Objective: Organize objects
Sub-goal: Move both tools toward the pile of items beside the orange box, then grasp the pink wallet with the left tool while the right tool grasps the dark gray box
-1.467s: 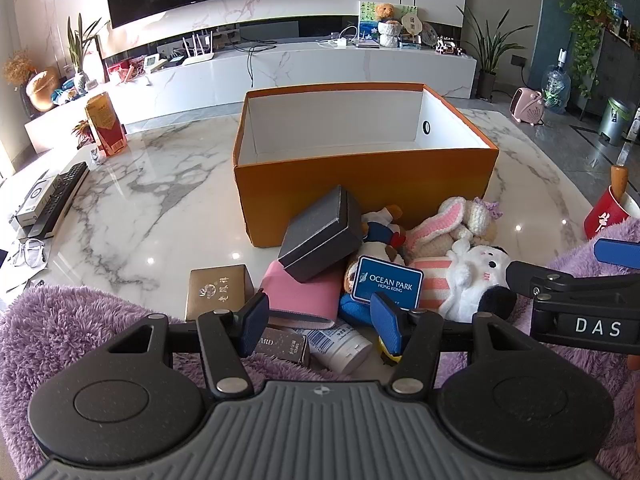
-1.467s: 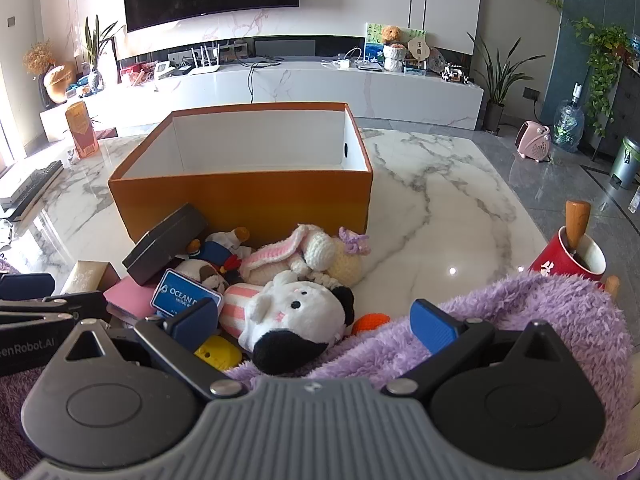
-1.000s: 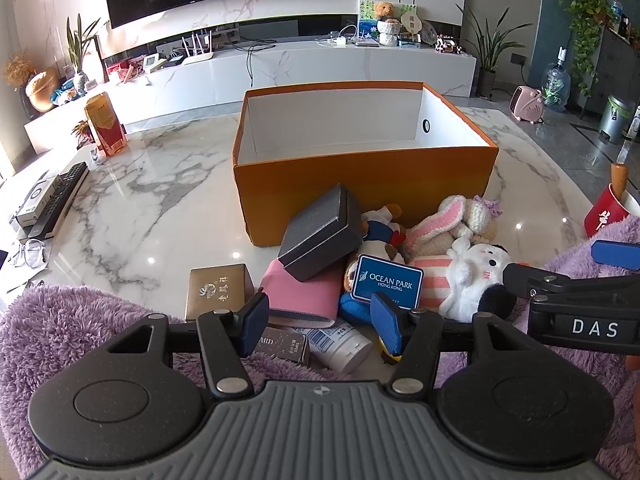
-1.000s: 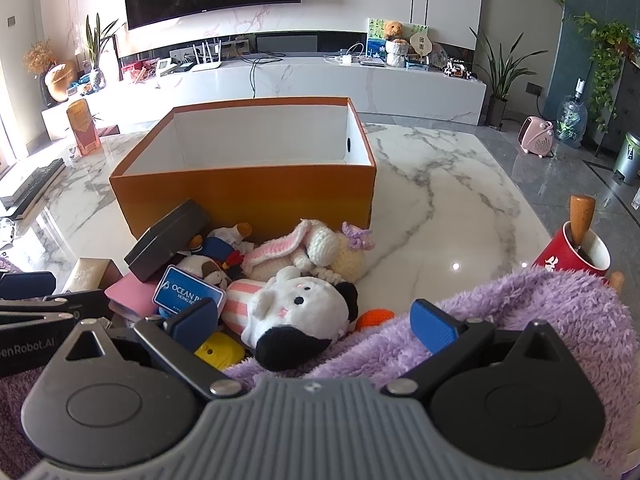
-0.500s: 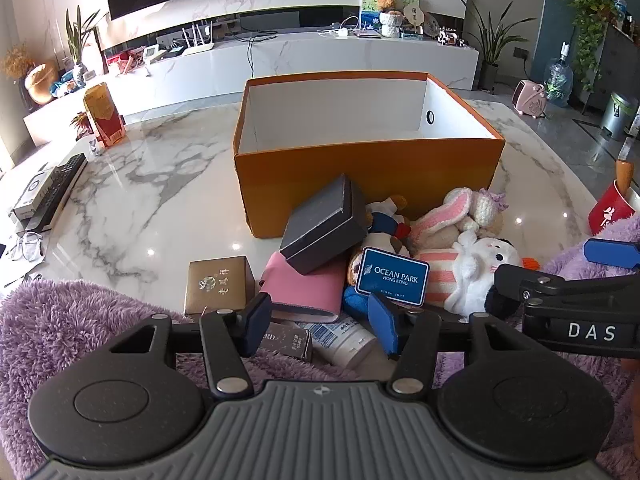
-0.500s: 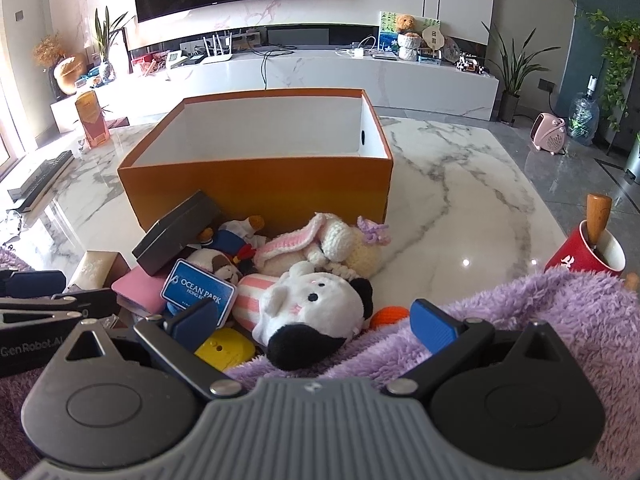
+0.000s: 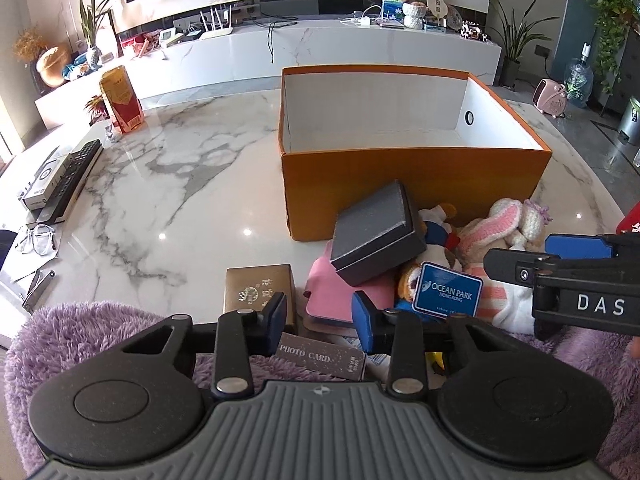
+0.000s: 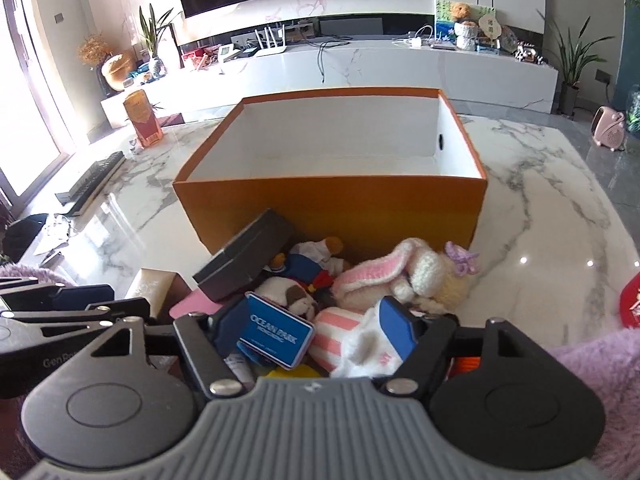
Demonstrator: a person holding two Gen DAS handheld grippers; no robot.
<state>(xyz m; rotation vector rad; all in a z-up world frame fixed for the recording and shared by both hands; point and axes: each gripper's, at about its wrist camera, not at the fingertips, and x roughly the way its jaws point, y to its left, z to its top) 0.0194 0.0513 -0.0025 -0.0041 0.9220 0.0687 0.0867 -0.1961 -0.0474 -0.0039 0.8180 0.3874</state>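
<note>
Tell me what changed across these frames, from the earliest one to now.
The right gripper moved forward and down over the toy pile, its jaws now straddling the Ocean Park tag and the white plush; nothing is gripped yet. The left gripper edged forward slightly, open and empty. The orange box, gray box and toys stayed put.

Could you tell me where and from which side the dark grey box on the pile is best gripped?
I would take the dark grey box across its two long side walls, coming from above and tilted to match it: it leans on the pink pouch against the orange box, its flat lid uppermost and its sides clear.
</note>
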